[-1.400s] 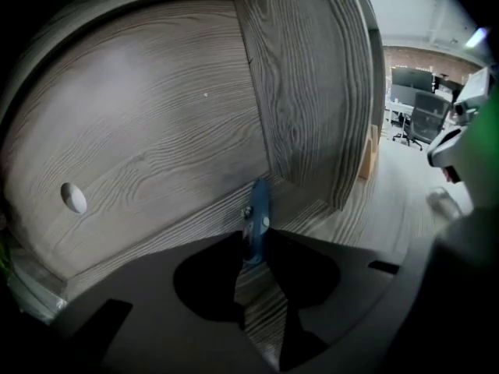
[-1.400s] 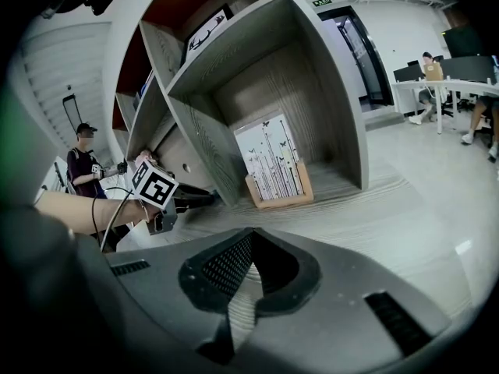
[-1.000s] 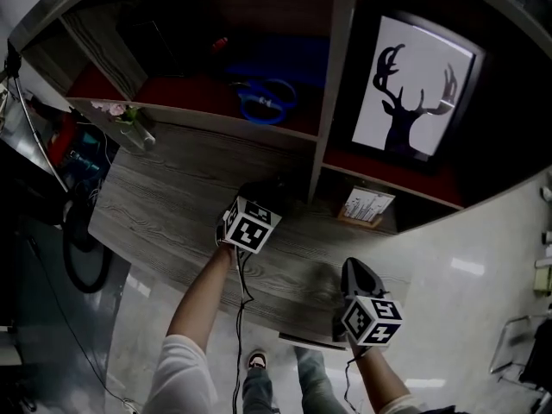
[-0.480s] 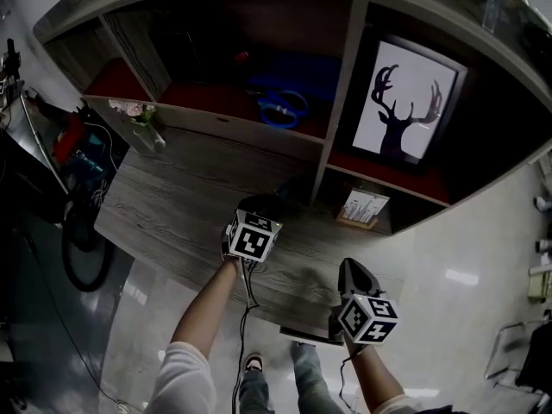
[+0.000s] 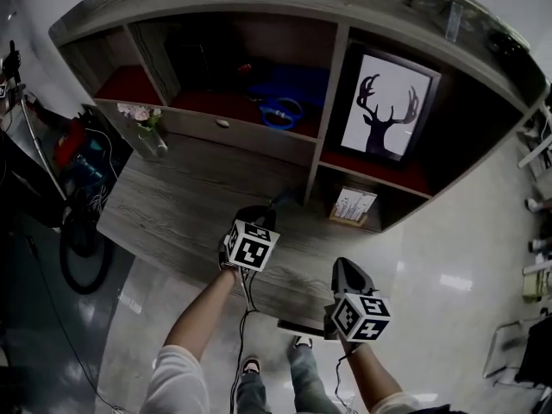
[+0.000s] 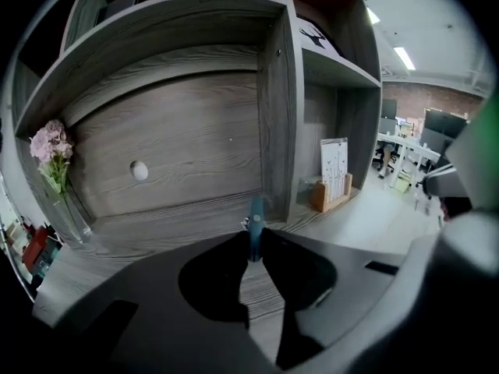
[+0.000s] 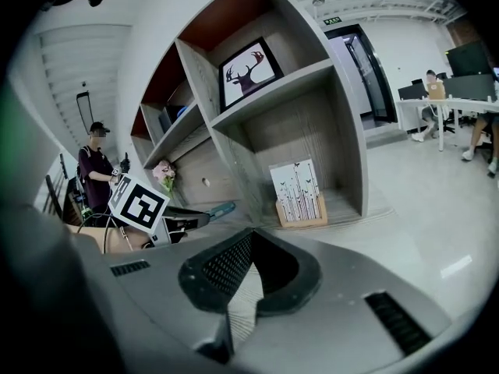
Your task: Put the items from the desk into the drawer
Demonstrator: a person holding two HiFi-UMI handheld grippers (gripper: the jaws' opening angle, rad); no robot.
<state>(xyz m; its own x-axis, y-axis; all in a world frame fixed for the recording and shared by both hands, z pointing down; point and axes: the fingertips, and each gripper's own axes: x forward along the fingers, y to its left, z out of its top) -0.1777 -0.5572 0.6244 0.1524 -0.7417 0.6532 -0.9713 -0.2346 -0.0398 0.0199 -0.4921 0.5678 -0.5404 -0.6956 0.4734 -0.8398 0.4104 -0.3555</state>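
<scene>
A slender blue item [image 6: 255, 223] is pinched at the tips of the left hand-held gripper [image 6: 254, 244], whose jaws have just been closing on it, over the grey wood-grain worktop [image 5: 172, 205]. The right hand-held gripper [image 7: 253, 232] is held at four o'clock of it, jaws brought together on nothing. Beyond, a closed drawer [image 6: 187, 146] with a round knob [image 6: 139, 171] is seen at eleven o'clock and a vase of pink flowers [image 6: 53, 158] at nine. A card [image 6: 334, 170] in a wooden stand is placed at two o'clock, its print too small to be read. A deer picture [image 5: 379, 103] is shelved above. Glossy floor [image 5: 448, 266] is seen at three o'clock.
</scene>
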